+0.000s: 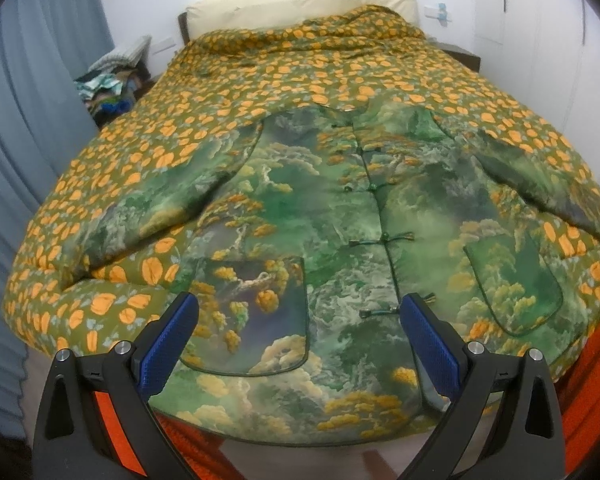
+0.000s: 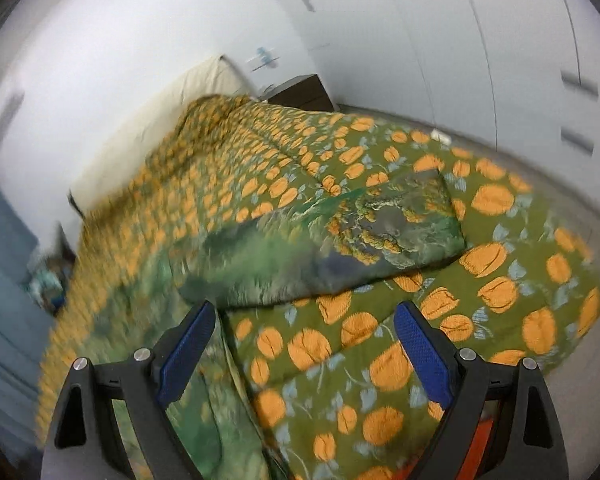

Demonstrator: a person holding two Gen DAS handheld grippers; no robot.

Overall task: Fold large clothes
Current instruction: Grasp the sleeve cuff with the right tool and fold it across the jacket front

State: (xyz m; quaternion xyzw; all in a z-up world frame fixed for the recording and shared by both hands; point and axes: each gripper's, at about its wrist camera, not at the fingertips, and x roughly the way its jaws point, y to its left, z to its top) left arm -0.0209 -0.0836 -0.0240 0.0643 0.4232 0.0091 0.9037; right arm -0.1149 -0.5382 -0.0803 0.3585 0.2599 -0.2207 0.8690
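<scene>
A large green jacket (image 1: 340, 216) printed with trees and clouds lies front-up on the bed, buttoned down the middle, both sleeves spread out to the sides. My left gripper (image 1: 300, 316) hovers open over its lower hem, between a patch pocket (image 1: 252, 312) and the button line, with nothing between the blue pads. The right wrist view is blurred. It shows the jacket's right sleeve (image 2: 340, 236) lying across the quilt, cuff to the right. My right gripper (image 2: 304, 328) stands open just short of that sleeve, over the quilt, with the jacket's side edge (image 2: 204, 420) under its left finger.
An olive quilt with orange flowers (image 1: 260, 80) covers the whole bed. A cream headboard (image 1: 300, 4) stands at the far end. A dark nightstand (image 2: 300, 92) and white wardrobe doors (image 2: 480, 60) are on the right, grey-blue curtains (image 1: 28, 100) and piled clutter (image 1: 112, 88) on the left.
</scene>
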